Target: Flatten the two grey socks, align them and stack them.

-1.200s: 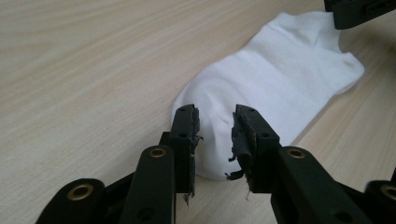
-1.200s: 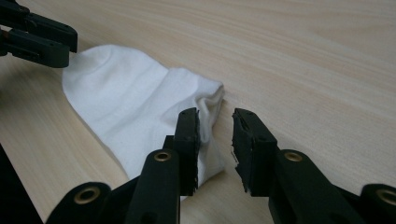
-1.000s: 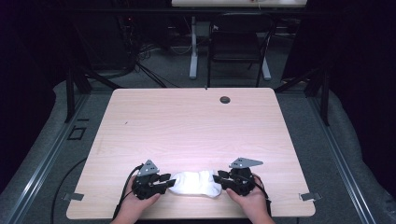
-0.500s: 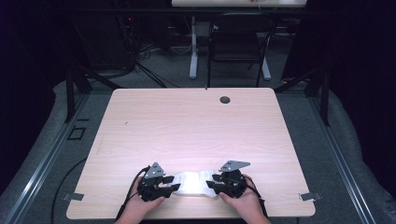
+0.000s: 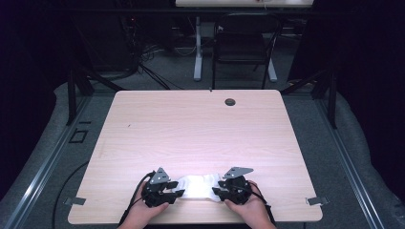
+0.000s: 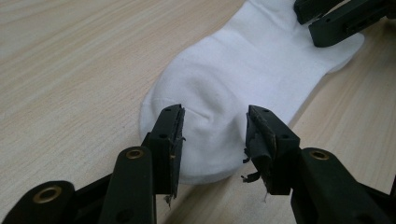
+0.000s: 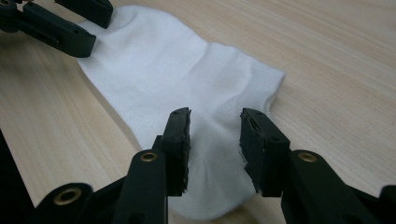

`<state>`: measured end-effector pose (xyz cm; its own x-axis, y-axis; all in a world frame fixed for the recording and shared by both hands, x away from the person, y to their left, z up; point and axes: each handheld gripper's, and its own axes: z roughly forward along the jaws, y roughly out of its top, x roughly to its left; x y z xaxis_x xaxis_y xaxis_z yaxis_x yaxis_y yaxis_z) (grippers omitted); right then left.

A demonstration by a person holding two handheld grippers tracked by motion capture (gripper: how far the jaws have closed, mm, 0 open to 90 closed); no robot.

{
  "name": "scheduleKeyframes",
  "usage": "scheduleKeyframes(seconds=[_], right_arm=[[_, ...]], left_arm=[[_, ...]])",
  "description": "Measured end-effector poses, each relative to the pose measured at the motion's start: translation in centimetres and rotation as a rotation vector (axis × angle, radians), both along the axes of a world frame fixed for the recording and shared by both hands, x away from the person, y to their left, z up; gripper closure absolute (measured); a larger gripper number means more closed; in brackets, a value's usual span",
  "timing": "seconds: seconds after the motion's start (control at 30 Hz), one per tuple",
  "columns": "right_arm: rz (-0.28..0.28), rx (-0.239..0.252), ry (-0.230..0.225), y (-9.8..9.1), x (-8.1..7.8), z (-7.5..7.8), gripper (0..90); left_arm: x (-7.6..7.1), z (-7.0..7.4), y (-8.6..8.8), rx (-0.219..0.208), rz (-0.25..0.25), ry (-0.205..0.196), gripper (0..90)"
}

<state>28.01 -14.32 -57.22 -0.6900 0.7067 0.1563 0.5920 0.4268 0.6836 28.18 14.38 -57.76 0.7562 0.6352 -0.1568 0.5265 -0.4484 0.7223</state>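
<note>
You had a white sock (image 5: 197, 186) lying flat on the wooden table (image 5: 200, 129), close to the near edge and roughly midway along it. Its long axis ran left to right, parallel to that edge, with one gripper at each end.

Your left gripper (image 5: 165, 192) sat at the sock's (image 6: 243, 88) left end, which was the rounded, closed end, so the toe pointed toward your left. In the left gripper view its jaws stood spread apart, one on either side of a small raised crease in the fabric, with the cloth lying between them; they were not pressed together on it. Whether the pads (image 6: 173, 135) touched the fabric could not be told.

Your right gripper (image 5: 227, 190) sat at the opposite end of the sock (image 7: 177, 74). In the right gripper view its jaws were likewise spread, straddling a fold of cloth near the squared-off cuff corner, which pointed toward your right. The left gripper (image 7: 70, 23) showed at the far end in that view, its tips over the sock's edge.

A small dark round grommet (image 5: 230, 101) sat near the table's far edge, well apart from the sock.
</note>
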Motion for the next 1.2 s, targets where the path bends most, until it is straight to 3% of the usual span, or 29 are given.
scheduleKeyframes(seconds=[0.3,0.67,0.9,1.2], right_arm=[[-0.001,0.003,0.002,-0.1,0.1,-0.1,64.7],[-0.015,0.016,0.005,0.0,0.7,-0.1,64.3],[-0.028,0.002,0.029,0.2,2.0,0.1,64.5],[-0.049,0.004,0.025,0.5,4.0,0.1,64.8]], left_arm=[[0.0,-0.1,0.0,0.011,-0.005,-0.016,56.8],[1.1,-0.1,0.0,-0.014,0.032,0.013,58.2],[2.3,0.0,0.0,-0.002,0.043,0.011,59.0],[3.8,-0.1,0.2,-0.005,0.066,0.004,59.4]])
